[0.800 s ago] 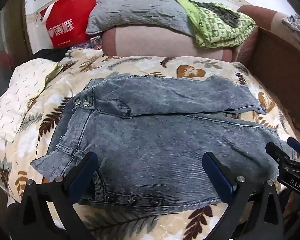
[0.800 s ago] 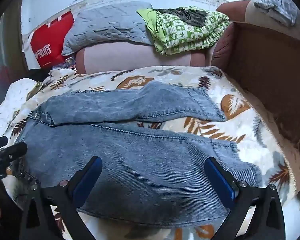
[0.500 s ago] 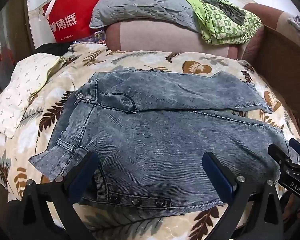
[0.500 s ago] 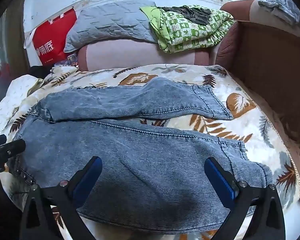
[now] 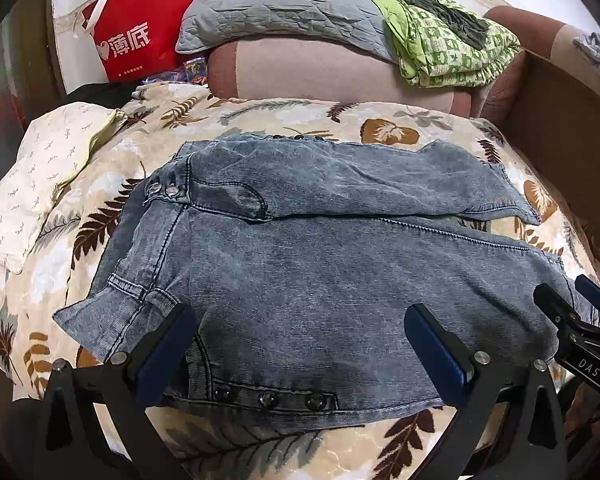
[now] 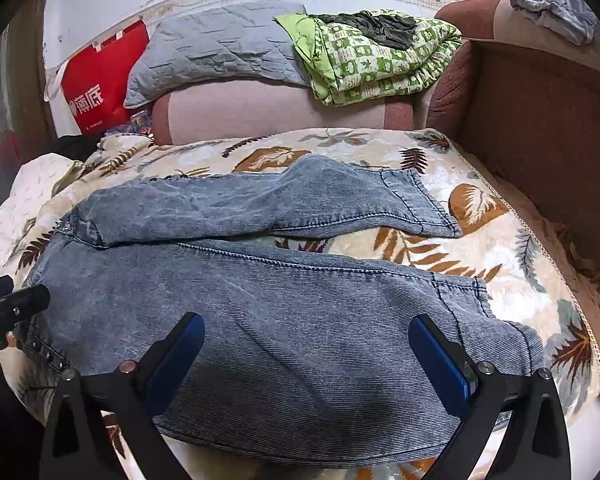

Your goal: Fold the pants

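Faded blue denim pants (image 5: 320, 264) lie spread on a leaf-patterned blanket, waist to the left, both legs running right. They also show in the right wrist view (image 6: 284, 312). My left gripper (image 5: 300, 344) is open and empty, hovering over the waist end with its snap buttons. My right gripper (image 6: 306, 354) is open and empty over the near leg, close to its cuff. The far leg (image 6: 268, 204) lies apart from the near one. The right gripper's tips show at the right edge of the left wrist view (image 5: 576, 316).
The leaf-patterned blanket (image 5: 268, 444) covers the seat. A grey pillow (image 5: 284, 4), a green checked quilt (image 5: 448, 52) and a red bag (image 5: 132, 40) sit behind. A white pillow (image 5: 40, 176) lies left. A brown sofa arm (image 6: 548, 136) stands right.
Both grippers have drawn back and risen slightly, so the pants sit a little lower and farther in both views. The pants have not moved. Both grippers stay open.
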Tool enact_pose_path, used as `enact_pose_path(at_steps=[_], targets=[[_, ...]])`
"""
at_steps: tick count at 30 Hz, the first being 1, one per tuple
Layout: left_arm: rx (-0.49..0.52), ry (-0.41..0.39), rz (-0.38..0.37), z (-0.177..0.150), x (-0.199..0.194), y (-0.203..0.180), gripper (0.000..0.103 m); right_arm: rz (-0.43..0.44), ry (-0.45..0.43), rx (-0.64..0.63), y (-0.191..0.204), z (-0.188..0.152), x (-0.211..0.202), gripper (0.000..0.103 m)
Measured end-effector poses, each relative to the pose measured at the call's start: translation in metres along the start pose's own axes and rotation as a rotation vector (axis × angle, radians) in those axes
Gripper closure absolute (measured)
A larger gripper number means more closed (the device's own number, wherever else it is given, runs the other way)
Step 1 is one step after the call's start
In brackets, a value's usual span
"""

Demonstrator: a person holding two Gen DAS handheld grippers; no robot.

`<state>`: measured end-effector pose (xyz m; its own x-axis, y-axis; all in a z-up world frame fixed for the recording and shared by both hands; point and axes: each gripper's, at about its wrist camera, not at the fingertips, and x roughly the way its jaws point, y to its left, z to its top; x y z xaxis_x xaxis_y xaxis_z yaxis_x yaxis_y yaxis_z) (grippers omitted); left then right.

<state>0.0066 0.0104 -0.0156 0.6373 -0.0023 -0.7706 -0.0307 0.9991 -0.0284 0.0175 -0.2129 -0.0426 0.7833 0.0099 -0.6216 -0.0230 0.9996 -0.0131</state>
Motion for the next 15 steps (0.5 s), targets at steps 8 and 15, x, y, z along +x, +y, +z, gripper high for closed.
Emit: enact_pose_path(at_steps=[8,15], targets=[[-0.003,0.003,-0.003,-0.0014,0.0008,0.0005,0.0,0.001,-0.004,-0.006,-0.0001,0.0004,0.0002,0.0],[-0.007,0.004,-0.007,-0.0028,0.0011,0.0002,0.0,0.004,-0.005,-0.009,0.0005,0.0,0.0,0.0]])
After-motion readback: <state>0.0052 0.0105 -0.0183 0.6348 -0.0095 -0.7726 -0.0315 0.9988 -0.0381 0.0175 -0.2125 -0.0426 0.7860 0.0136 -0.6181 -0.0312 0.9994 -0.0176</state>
